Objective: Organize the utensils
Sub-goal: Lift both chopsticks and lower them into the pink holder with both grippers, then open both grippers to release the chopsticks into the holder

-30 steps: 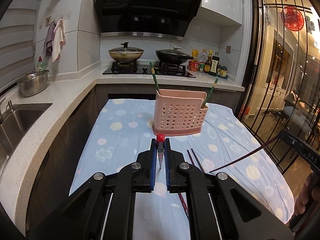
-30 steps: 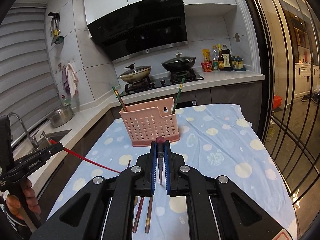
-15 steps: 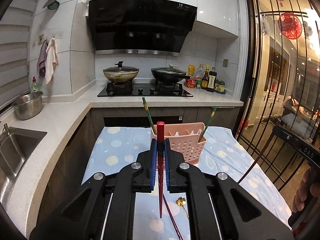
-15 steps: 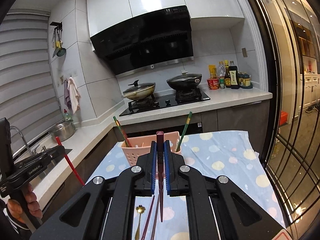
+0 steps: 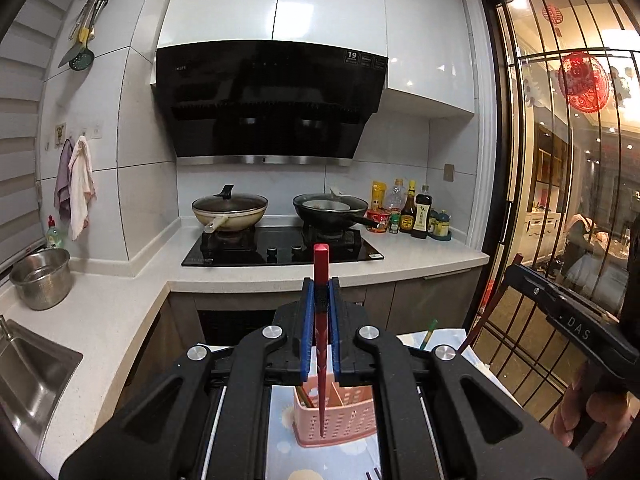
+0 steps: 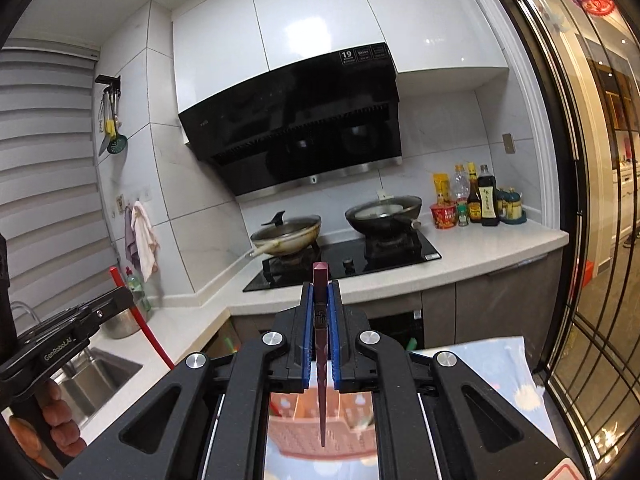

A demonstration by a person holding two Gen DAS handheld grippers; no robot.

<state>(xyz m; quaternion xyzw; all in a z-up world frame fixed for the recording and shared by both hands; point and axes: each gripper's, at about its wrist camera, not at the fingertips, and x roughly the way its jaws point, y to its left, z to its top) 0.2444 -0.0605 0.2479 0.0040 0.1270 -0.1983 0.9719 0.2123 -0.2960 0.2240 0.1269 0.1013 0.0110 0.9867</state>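
Pink basket (image 5: 338, 416) holds chopsticks, perhaps two; each gripper's fingers clamp one chopstick.

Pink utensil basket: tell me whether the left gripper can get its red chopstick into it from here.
Probably yes. The left gripper is shut on the red chopstick, tip down above the open top of the pink utensil basket; nothing shows between tip and opening.

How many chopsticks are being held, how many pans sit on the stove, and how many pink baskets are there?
Held chopsticks: 2 (red chopstick, dark maroon chopstick)
Pans on the stove: 2 (lidded pan, black pan)
Pink basket: 1
Total: 5
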